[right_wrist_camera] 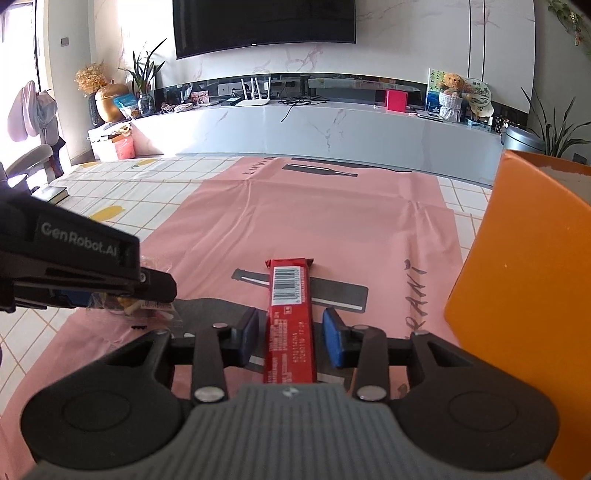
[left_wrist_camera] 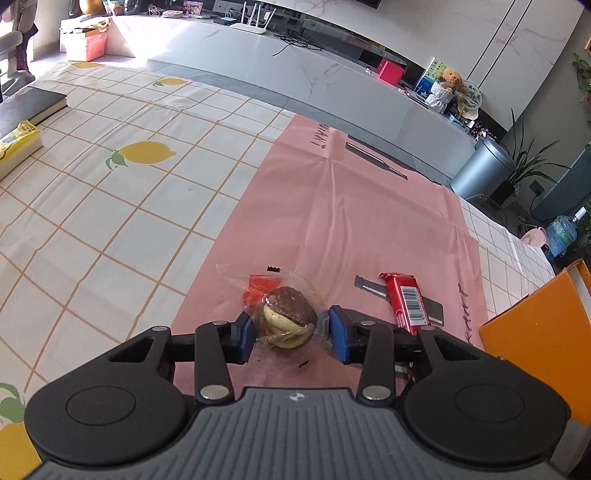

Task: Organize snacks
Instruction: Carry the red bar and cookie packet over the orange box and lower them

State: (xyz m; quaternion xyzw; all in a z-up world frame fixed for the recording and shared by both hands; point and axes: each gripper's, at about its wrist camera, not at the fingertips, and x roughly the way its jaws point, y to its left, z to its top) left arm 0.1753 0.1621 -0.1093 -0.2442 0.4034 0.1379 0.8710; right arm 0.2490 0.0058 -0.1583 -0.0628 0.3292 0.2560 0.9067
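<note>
Nothing boxed yet: your left gripper (left_wrist_camera: 291, 334) straddles the wrapped pie (left_wrist_camera: 286, 319), right gripper (right_wrist_camera: 290, 341) the red bar (right_wrist_camera: 290, 314), fingers parted, ungripped; orange box (right_wrist_camera: 524, 280) waits at surface's right edge

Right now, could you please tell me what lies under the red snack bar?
The red snack bar lies on the pink sheet, across a printed dark bottle graphic. The graphic's middle stretch is covered by the bar.

Living room. A dark television (right_wrist_camera: 264, 26) hangs on a marble-veined wall (right_wrist_camera: 406, 40) above a long white media console (right_wrist_camera: 332, 129). Potted plants (right_wrist_camera: 146, 79) flank it; a grey bin (right_wrist_camera: 524, 138), possibly metal, stands at right. Sunlight enters from the left, brightening the lemon-print tablecloth (left_wrist_camera: 110, 177).
</note>
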